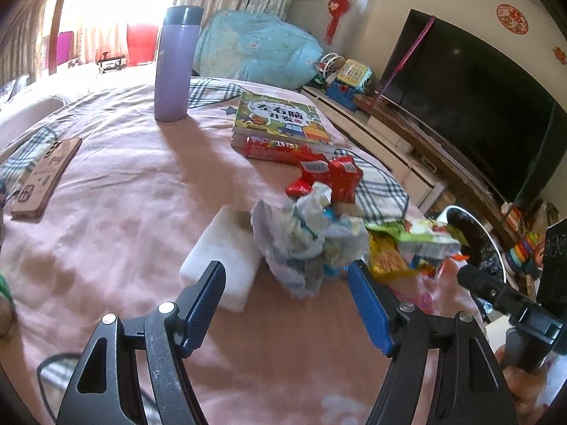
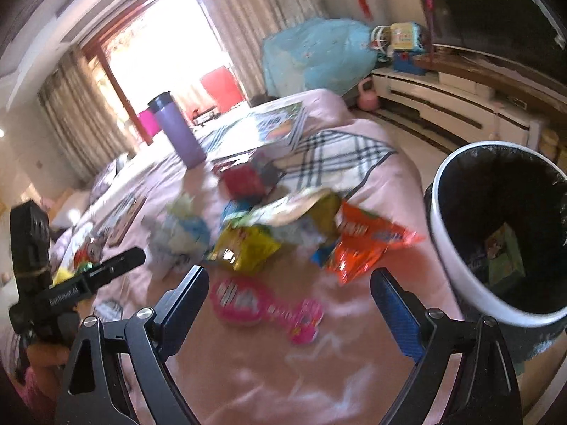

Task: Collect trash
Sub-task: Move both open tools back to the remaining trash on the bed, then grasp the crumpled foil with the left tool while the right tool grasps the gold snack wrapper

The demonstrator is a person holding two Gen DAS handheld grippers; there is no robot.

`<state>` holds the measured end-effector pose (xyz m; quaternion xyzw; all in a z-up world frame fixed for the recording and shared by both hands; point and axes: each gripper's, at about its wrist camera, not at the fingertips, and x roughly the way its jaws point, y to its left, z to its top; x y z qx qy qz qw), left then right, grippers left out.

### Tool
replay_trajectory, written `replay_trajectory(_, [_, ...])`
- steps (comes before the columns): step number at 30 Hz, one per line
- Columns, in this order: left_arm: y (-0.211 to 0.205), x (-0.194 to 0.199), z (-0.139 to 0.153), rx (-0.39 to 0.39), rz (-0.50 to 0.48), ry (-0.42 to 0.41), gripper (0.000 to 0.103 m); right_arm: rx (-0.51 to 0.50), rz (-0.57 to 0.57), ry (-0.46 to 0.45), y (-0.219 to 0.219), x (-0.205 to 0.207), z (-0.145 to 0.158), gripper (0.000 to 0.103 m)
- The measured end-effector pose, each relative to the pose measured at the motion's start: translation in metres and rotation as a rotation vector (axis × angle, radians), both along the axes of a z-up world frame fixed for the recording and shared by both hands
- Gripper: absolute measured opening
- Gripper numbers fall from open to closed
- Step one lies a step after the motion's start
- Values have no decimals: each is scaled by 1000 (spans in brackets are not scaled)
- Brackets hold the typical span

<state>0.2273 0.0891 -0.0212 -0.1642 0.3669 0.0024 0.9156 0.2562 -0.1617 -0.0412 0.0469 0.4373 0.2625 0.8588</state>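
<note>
**On the pink bed: both tools empty, litter heap ahead**

On the pink bedspread (image 1: 124,212) a heap of litter lies near the foot-side edge. Left gripper (image 1: 287,276) hovers low, fingers wide and holding nothing, aimed at the crumpled white-and-blue plastic bag wad (image 1: 304,244). The wad sits just ahead of the tips, touching a white foam block (image 1: 219,258) on its left.

Right gripper (image 2: 288,283) also spread wide, empty. Below it lies a pink plastic toy guitar (image 2: 265,304); beyond that, an orange foil snack packet (image 2: 361,244) and a yellow snack packet (image 2: 244,244). View blurred.

White round bin with black liner (image 2: 457,262) stands beside the bed on the right, with a green carton already inside.

Risks, as judged:
- Left fingers may close on the foam block together with the wad, since the two touch.
- The loose wad could slip free or shed pieces.
- The toy guitar is probably not trash; a right-hand grasp straight down would take it by mistake.
- Packets near the bed's edge could be knocked to the floor rather than into the bin.
</note>
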Motion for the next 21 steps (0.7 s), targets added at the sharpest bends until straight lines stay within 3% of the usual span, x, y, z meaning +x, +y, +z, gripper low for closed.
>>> replay_trajectory(6, [-4, 27, -8, -5, -25, 4, 68, 65, -41, 15, -3, 26, -3, 92])
replay_trajectory(7, [-6, 32, -9, -4, -32, 0, 66, 73, -43, 15, -2, 28, -4, 88])
replay_trajectory(8, [-7, 36, -11, -2, -40, -1, 56, 77, -42, 17, -1, 31, -4, 84])
replay_trajectory(10, [-12, 44, -15, 0, -68, 11, 37, 78, -32, 27, 3, 35, -7, 56])
replay_trajectory(11, [-15, 44, -16, -2, -81, 16, 26, 74, -28, 33, 5, 36, -8, 56])
replay_trajectory(12, [-16, 46, -18, -2, -93, 18, 21, 70, -23, 32, 6, 35, -9, 54])
replay_trajectory(21, [-19, 31, -10, 24, -106, -26, 14, 103, 4, -13, 2, 9, 3, 52])
